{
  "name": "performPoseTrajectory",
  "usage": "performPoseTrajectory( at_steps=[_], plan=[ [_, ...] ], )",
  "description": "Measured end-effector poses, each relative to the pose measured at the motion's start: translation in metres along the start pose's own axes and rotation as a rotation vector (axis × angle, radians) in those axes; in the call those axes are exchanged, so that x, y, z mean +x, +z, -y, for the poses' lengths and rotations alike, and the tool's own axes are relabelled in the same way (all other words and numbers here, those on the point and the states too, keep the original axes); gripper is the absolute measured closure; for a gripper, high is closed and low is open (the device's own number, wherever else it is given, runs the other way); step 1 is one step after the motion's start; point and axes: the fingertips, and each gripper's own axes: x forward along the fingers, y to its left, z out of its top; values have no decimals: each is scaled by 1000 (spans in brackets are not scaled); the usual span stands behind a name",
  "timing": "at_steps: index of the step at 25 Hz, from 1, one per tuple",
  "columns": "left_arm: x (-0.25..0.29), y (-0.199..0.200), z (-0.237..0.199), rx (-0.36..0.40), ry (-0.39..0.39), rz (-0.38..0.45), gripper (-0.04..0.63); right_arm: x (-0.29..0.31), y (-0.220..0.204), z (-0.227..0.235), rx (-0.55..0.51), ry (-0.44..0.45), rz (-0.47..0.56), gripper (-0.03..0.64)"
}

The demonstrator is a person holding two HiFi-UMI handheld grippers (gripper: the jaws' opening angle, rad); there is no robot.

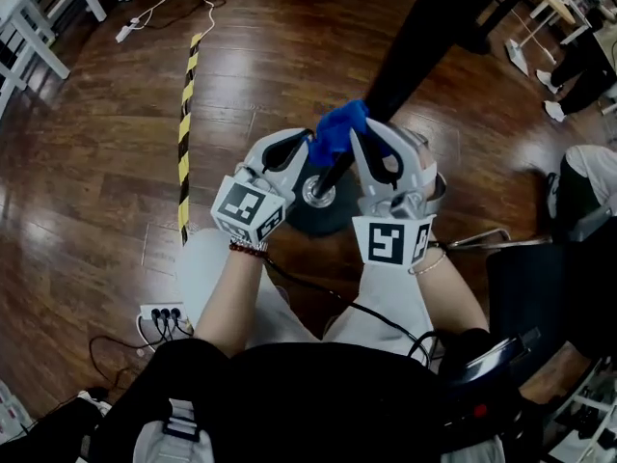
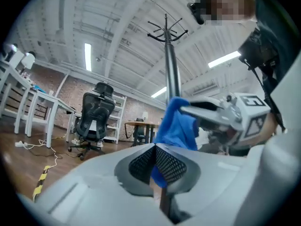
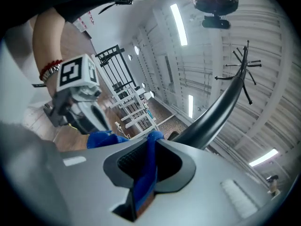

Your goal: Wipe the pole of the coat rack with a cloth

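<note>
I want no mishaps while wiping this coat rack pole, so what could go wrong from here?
The left tool and right tool both pinch one blue cloth; uneven pulls could yank it from one. Hard sideways rubbing on the pole might rock it on its round base.

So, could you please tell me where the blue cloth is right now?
In the head view, the blue fabric cloth sits at centre, bunched against the dark coat-rack pole low down, pinched between the left tool and the right tool.
</note>
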Motion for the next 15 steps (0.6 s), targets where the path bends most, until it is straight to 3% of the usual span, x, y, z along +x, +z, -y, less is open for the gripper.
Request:
performPoseTrajectory(
  at_steps=[3,6,10,15],
  plan=[
    [-5,-6,-25,-33,106,64,589,-4,-27,-44,-11,83,-59,569],
    [-22,-7,-32,-22,207,68,589,-12,-52,-83,-54,118,-63,569],
    [-10,29,-30,53,185,132,589,-5,-91,-129,-93,131,-144,569],
    [-14,9,-40,-23,197,126,589,-7,-130,-197,63,176,-254,569]
  ],
)
